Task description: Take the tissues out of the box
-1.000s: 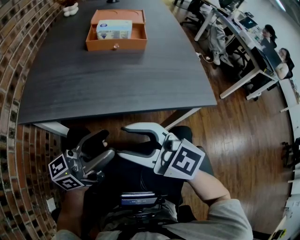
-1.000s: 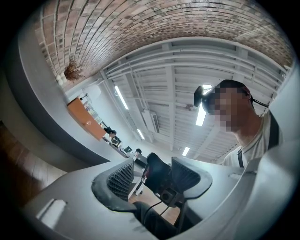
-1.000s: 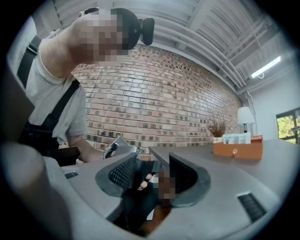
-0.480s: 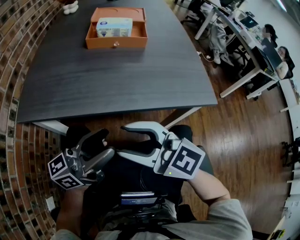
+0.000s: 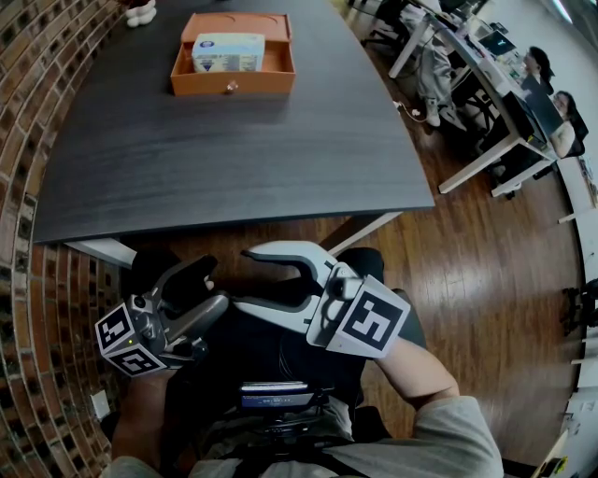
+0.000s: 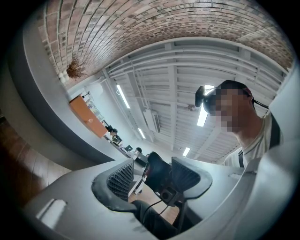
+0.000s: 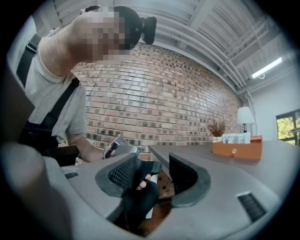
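A long dark desk [image 5: 234,149] fills the upper half of the head view. A brick wall [image 5: 37,112] runs along its left side and wooden floor [image 5: 486,271] lies to its right. Both claws hang low, off the desk's near edge, above the person's lap and well apart from anything on the desk.

The right claw [image 5: 245,278] points left, its pale jaws spread wide. In the right gripper view [image 7: 153,174] nothing sits between them. The left claw [image 5: 215,283] points up and to the right, just beside the right one. Its jaws are likewise released, and the left gripper view [image 6: 152,178] shows them empty.

At the far end of the desk stands the orange box [image 5: 233,87], open at the top. In the right gripper view it appears small, far off at the right [image 7: 236,150].

The tissues [image 5: 227,53], a pale blue-and-white pack, lie inside the box, toward its left half.

A small round knob [image 5: 231,90] shows on the box's near wall. Something small and white [image 5: 142,14], perhaps an ornament, sits at the desk's far left corner.
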Available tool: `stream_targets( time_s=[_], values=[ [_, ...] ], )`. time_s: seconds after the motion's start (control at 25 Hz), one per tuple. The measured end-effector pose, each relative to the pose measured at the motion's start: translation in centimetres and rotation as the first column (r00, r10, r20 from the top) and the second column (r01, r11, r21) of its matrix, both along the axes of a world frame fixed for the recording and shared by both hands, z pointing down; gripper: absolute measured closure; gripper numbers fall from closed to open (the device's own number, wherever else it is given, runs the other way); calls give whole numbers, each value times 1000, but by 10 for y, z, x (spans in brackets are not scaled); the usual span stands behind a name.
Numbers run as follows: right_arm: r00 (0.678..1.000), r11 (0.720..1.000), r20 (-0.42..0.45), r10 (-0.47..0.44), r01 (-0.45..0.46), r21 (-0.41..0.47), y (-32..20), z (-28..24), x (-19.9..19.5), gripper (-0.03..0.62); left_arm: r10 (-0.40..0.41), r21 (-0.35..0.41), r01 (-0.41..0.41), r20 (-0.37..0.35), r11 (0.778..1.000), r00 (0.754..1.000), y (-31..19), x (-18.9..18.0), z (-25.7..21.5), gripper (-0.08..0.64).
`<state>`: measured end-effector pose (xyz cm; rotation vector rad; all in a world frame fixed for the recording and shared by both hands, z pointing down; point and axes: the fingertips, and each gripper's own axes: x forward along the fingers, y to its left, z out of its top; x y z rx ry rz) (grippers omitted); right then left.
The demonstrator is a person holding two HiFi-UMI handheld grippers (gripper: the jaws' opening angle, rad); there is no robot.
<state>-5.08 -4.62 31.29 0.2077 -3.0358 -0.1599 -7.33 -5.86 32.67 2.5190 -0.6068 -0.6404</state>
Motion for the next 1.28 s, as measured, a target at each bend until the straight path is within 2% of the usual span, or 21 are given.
stream_targets(
  time_s=[1.28],
  values=[
    [1000,999,-22,-5,6,46,4,-1,-1,371,-24,8,24,-11,1000,1000,-2,-5,-4,319]
  ],
)
